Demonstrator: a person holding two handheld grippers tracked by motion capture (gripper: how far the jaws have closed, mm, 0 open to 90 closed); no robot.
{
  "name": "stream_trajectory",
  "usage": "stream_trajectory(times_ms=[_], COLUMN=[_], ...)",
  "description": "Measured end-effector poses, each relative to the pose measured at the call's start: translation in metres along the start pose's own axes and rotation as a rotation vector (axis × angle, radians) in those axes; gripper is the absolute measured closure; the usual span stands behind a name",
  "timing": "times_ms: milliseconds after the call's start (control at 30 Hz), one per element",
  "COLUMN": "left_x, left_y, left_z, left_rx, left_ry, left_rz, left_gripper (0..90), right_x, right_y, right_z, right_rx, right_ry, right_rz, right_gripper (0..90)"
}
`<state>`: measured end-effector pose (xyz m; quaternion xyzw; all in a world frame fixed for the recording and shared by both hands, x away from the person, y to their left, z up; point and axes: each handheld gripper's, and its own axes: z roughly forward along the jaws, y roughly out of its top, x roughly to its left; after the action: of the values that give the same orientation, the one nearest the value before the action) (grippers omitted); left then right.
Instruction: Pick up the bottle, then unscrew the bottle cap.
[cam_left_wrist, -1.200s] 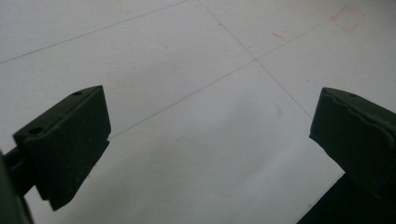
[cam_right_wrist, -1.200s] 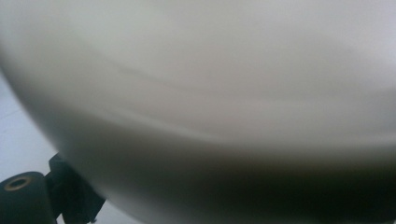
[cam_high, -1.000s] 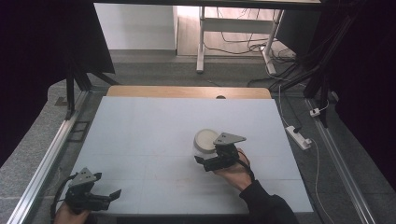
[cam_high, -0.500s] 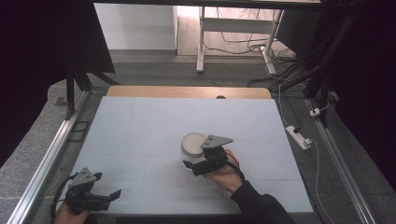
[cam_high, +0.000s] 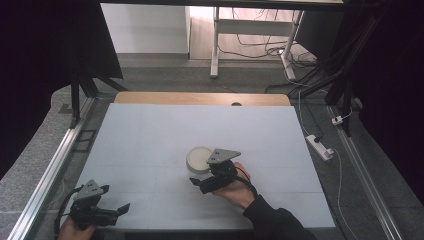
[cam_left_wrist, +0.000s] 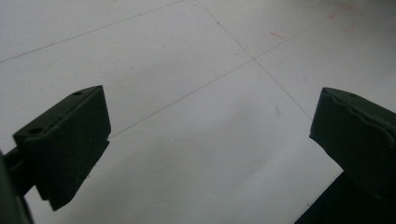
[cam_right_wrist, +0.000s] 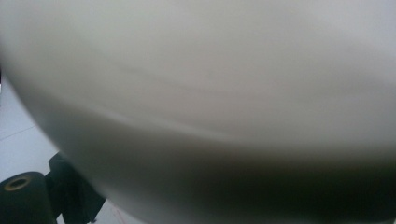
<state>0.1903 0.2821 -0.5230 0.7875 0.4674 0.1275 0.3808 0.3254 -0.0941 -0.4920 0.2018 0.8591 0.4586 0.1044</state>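
Bowl (cam_high: 199, 158), white, round, on table (cam_high: 150, 135) near centre, slightly right. Right gripper (cam_high: 206, 183) touching bowl's near-right side; bowl wall (cam_right_wrist: 210, 93) crowds right gripper view, so jaw state cannot be told. Left gripper (cam_high: 112, 212) at near-left corner, well apart from bowl, 2 jaws spread wide over bare table, nothing between. Right hand (cam_high: 235, 187) nearer; round bowl, no long axis.

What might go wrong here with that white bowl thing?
The right gripper sits right against the white bowl, so close that its own camera sees mostly blurred white; whether it has a firm hold is unclear, so the bowl might slip or tip. The left gripper hangs open near the table's front edge, too far off to steady it.
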Motion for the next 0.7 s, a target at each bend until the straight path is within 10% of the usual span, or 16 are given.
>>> stream_trajectory(times_ms=[700], left_x=[-0.0032], left_y=[0.0091], left_z=[-0.0027], left_rx=[-0.045], left_ry=[-0.099], left_rz=[0.039], left_gripper=[0.0], right_x=[0.0005], right_y=[0.0014], right_z=[-0.004], right_rx=[0.001], right_ry=[0.014], right_rz=[-0.01], right_gripper=[6.7])
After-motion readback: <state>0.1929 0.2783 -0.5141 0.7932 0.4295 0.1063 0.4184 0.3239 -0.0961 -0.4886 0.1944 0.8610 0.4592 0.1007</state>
